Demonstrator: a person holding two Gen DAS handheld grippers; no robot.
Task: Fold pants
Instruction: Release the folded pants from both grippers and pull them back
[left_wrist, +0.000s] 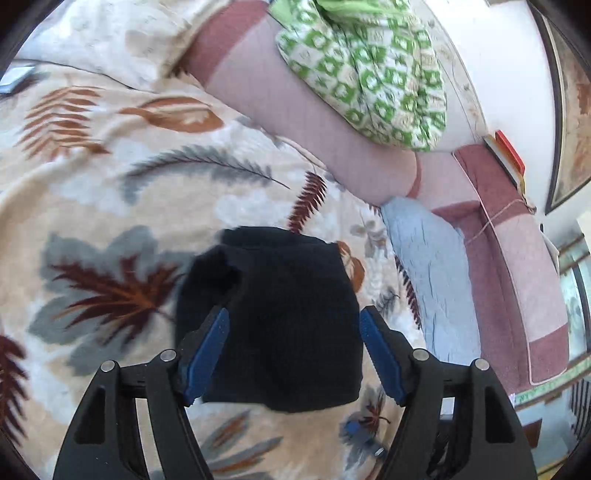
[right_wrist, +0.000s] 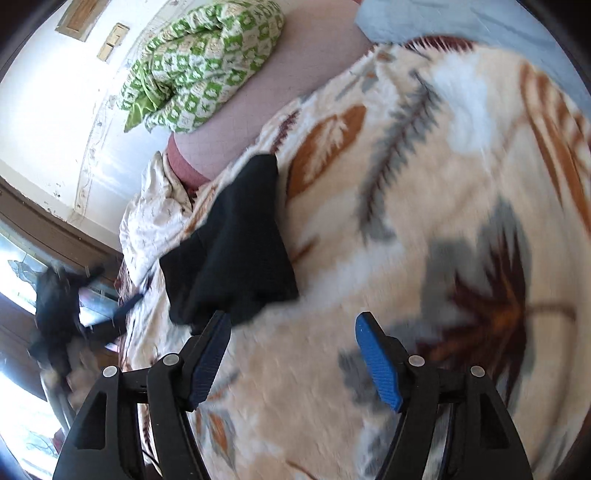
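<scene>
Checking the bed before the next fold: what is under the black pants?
The black pants lie folded on the leaf-patterned blanket, which shows all around them. Anything between pants and blanket is covered and cannot be seen.

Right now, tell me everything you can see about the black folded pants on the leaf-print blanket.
The black folded pants are a dark, ribbed-looking knit fabric, folded into a compact, roughly rectangular bundle with one looser flap at a corner. They lie flat on the cream leaf-print blanket, near a pale blue cloth but apart from it. The left gripper is open astride them; its pads do not press them. The right gripper is open beside them.
</scene>
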